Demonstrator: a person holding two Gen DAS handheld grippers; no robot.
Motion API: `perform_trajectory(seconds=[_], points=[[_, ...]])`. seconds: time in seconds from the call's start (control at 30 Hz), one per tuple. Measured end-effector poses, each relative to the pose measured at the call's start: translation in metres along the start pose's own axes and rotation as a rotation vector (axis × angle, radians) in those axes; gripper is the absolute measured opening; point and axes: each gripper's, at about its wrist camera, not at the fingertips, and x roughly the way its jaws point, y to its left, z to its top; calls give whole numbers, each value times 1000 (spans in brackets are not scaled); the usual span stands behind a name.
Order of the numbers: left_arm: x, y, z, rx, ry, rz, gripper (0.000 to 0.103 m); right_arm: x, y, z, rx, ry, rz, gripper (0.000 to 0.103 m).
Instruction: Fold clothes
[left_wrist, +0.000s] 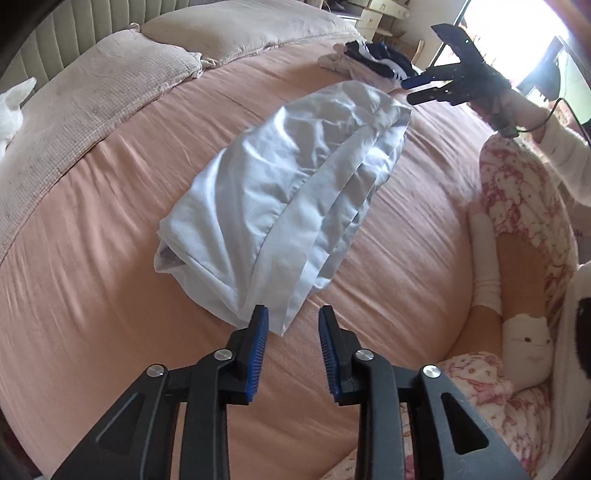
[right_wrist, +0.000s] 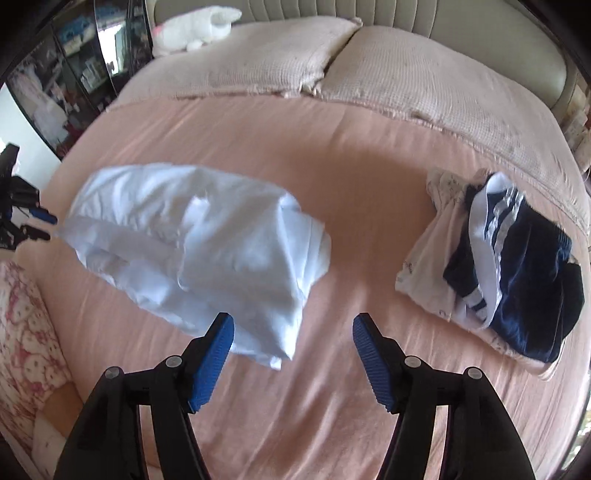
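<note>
Nearest us, our left claw (left_wrist: 293, 325) hangs partly open over the near tip of the white garment (left_wrist: 288, 192), nothing between its blue pads. Our right claw (right_wrist: 293, 332) stands wider open just beside the garment's other end, also holding nothing. The garment lies on the pink bed sheet (left_wrist: 92, 258), roughly in the middle of the bed, already doubled lengthwise into a long, rumpled band with several loose layered edges along one side. We judge it light, thin and limp, likely to slip layer from layer, so we would pinch through all layers at the end corners. Beyond the garment, towards the pillows (right_wrist: 424, 81), sits a pile of navy-and-white clothes (right_wrist: 509, 258).
</note>
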Motion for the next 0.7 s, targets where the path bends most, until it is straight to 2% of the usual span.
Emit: perform_trajectory(seconds=[0.03,0.07,0.13,0.2,0.27,0.3,0.33,0.4,0.47,0.57,0.67,0.7], points=[[-8,1,0,-16,-24,7,45,-2,2,7,6,-44,-8,68],[-16,1,1,-38,-56,20,51,5,5,14,1,-66,-9,74],[-21,14,14,-99,-138,18,52,19,11,29,-11,-104,-12,79],[-13,21,36,-151,-203,15,52,59,14,36,-44,-11,-34,79],[14,11,63,-131,-226,57,52,92,17,37,-68,104,-60,79],[26,4,74,-115,-233,69,52,101,21,33,-76,137,-64,79],[39,-4,83,-101,-235,62,52,97,22,28,-75,117,-62,79],[70,-18,100,-82,-199,39,52,91,23,17,-89,133,-34,79],[98,-31,109,-43,-135,28,52,89,23,1,-123,195,7,79],[123,-49,99,18,-5,5,52,87,28,-22,-229,305,-16,79],[117,-62,78,47,51,-70,52,63,24,-20,-173,209,-17,79],[110,-60,78,25,32,-89,52,54,23,-11,-110,145,27,79]])
